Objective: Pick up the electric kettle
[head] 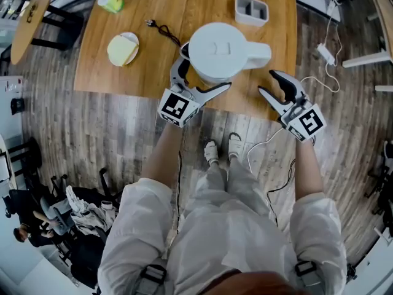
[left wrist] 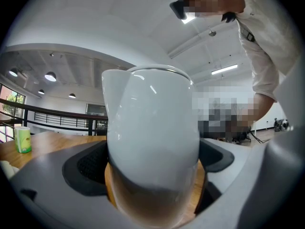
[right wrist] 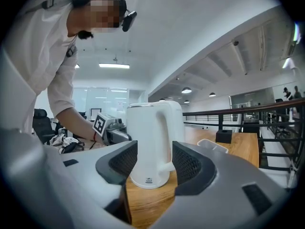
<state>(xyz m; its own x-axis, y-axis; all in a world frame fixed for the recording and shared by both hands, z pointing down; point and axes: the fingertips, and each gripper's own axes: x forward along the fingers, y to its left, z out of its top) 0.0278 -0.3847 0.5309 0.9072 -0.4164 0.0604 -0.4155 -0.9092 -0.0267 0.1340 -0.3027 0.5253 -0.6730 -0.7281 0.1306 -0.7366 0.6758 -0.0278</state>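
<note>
At the far left of the wooden table (head: 147, 72) stands a green cup (head: 110, 0), and nearer the front a pale yellow round dish (head: 123, 49), both well apart from everything else. A stretch of bare wood lies between the dish and a black cord (head: 162, 29). Right of that, the left gripper (head: 206, 72) reaches in over the table's near edge, its jaws closed around the body of the white electric kettle (head: 218, 48). In the left gripper view the kettle fills the whole gap between the dark pads (left wrist: 90, 163). The kettle stands upright on the wood, close to the near edge, its handle pointing right. Behind it a grey two-compartment tray (head: 252, 9) sits near the far edge, with clear wood between them. The right gripper (head: 266, 82) hovers at the near edge, jaws wide apart, aimed at the handle but short of it and touching nothing. White cables (head: 319, 82) trail over the floor on the right.
</note>
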